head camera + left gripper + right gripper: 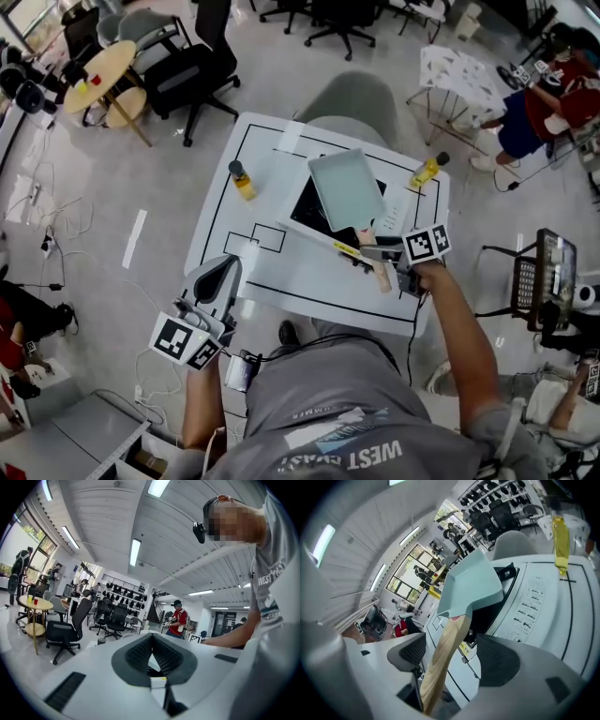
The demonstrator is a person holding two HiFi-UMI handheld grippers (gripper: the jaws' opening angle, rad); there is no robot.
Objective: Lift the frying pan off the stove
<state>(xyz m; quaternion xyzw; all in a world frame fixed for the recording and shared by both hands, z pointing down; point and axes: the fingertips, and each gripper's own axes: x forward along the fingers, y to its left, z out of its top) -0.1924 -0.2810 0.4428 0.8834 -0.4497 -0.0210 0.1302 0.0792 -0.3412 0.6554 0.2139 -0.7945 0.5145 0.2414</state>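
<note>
Though loose, handle (443,658) within right gripper (454,655)

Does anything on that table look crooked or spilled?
Nothing spilled. The pan sits turned at an angle on the stove, its wooden handle poking out toward the edge of the table.

Your left gripper (152,638) points level, its jaws together with nothing between them; at far left, black office chairs (65,630) stand near a round table (35,604).

Shirt (330,398) reads, perhaps, "WEST COAST".
</note>
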